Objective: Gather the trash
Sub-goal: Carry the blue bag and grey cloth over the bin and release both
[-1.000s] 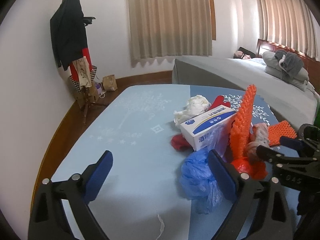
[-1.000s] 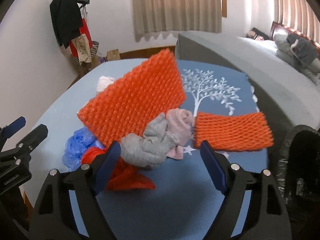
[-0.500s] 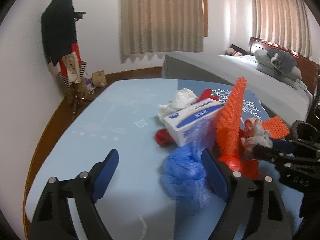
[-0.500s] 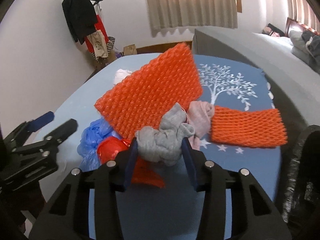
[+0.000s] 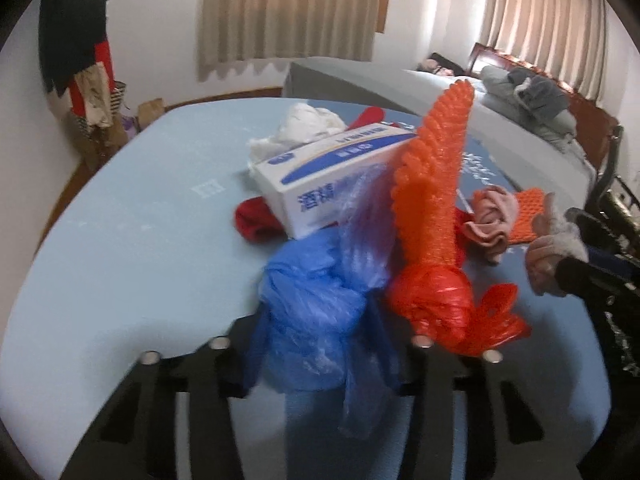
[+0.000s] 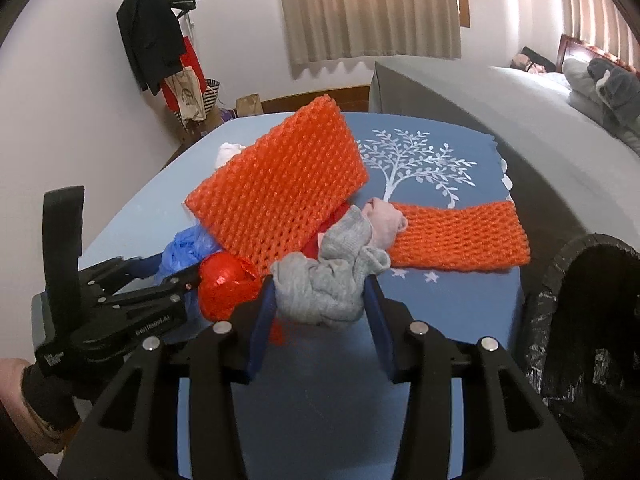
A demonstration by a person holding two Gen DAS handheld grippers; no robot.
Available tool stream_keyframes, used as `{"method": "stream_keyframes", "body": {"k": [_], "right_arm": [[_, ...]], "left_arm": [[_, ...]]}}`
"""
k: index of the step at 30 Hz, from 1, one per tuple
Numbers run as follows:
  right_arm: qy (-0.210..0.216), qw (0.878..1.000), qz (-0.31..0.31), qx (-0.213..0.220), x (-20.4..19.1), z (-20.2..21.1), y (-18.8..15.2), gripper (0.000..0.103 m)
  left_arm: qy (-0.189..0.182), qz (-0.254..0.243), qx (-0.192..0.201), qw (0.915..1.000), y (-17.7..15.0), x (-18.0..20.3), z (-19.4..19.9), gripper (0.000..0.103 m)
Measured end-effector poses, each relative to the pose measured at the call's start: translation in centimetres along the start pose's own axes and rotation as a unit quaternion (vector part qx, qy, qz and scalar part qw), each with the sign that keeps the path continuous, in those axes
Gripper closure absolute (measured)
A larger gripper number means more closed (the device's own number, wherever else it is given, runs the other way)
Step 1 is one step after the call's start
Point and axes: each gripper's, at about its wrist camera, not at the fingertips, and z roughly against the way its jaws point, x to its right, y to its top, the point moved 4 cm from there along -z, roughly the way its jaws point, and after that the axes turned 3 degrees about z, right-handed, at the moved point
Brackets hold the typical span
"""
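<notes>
A pile of trash lies on a blue table [image 5: 132,248]. My left gripper [image 5: 320,344] is shut on a crumpled blue plastic bag [image 5: 316,300]; it also shows in the right wrist view [image 6: 184,250]. My right gripper [image 6: 320,312] is shut on a grey and pink cloth wad [image 6: 332,280], which also shows in the left wrist view [image 5: 554,254]. Beside them lie a red plastic bag [image 5: 436,304], an upright orange foam net [image 6: 280,196], a flat orange net [image 6: 460,236], a white and blue box [image 5: 332,172] and white tissue [image 5: 304,124].
A bin with a black liner [image 6: 592,320] stands at the table's right edge. A grey bed [image 6: 500,120] is behind the table. A coat stand with clothes and bags [image 6: 160,52] is at the back left by the wall. A second pink cloth [image 5: 494,216] lies near the flat net.
Both grippers have closed: the left onto the blue plastic bag, the right onto the grey and pink cloth wad. The left gripper moved forward to the bag.
</notes>
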Motion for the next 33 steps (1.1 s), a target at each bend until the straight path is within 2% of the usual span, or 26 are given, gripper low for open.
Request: {"method": "stream_keyframes", "body": {"k": [4, 12, 20, 28, 33], "right_arm": [[0.002, 1.000, 0.000, 0.004, 0.0, 0.4, 0.1, 0.060], [-0.003, 1.000, 0.001, 0.028, 0.0, 2.4, 0.6, 0.060], [-0.013, 0.998, -0.009, 0.059, 0.6, 5.7, 1.0, 0.060], [-0.050, 0.995, -0.030, 0.085, 3.6, 9.7, 0.5, 0.060], [-0.088, 0.991, -0.048, 0.092, 6.4, 11.9, -0.9, 0.060]], "left_arm": [[-0.011, 0.010, 0.007, 0.9999, 0.0, -0.2, 0.7, 0.070], [0.015, 0.003, 0.060, 0.9981, 1.7, -0.7, 5.0, 0.071], [0.007, -0.021, 0.102, 0.9945, 3.3, 1.8, 9.0, 0.071], [-0.030, -0.047, 0.138, 0.9889, 4.5, 6.5, 11.3, 0.071], [-0.070, -0.071, 0.130, 0.9864, 4.5, 10.2, 10.9, 0.071]]}}
